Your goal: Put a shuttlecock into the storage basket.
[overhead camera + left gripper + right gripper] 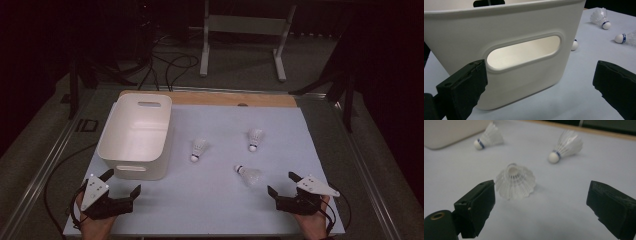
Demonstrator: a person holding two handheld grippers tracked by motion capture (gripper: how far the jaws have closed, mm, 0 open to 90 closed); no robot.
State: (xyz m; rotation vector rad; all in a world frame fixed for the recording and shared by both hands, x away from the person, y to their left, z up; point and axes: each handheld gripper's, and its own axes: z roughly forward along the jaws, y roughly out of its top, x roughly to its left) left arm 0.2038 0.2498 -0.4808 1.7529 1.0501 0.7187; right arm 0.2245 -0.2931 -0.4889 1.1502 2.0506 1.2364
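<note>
Three white shuttlecocks lie on the pale blue mat: one (198,149) beside the white bin (116,161), one (255,138) farther right, and the nearest (248,174) with its feather skirt toward my right gripper (284,183). That gripper is open near the front edge; in the right gripper view the near shuttlecock (515,181) lies just ahead of its jaws, and the other two shuttlecocks (487,136) (566,147) lie beyond it. My left gripper (121,182) is open in front of the bin, facing its handle slot (524,52), nothing between its jaws.
The mat rests on a table with a wooden strip (225,98) along the far edge. Cables and a white stand's legs (242,45) lie on the floor beyond. Metal rails run along both table sides.
</note>
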